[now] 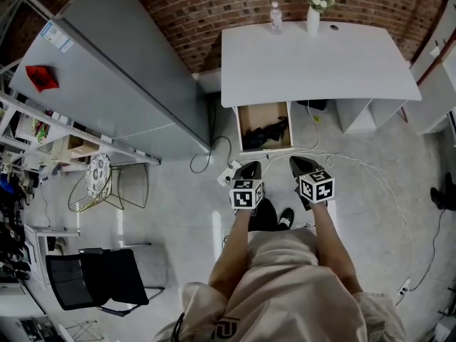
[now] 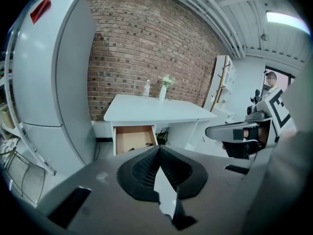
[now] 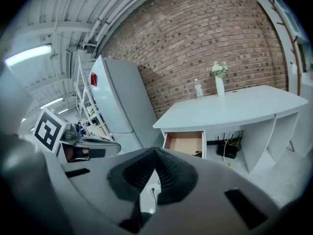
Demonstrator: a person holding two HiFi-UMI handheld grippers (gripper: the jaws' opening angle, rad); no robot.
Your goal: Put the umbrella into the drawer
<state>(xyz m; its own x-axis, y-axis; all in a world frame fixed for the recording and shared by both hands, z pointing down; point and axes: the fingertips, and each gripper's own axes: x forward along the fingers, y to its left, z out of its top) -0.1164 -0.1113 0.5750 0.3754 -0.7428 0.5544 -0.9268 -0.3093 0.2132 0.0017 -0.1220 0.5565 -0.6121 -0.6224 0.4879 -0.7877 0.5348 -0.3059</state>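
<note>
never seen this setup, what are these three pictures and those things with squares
A person holds two tools, the left gripper and right gripper; the marked cubes belong to them. One picture is from a camera on the person's head, looking down; the other two from cameras on each gripper, looking along its jaws. Both pairs of jaws are shut and empty. On the desk stand a bottle and a vase. Its drawer is open, with a dark thing, likely the umbrella, inside.
</note>
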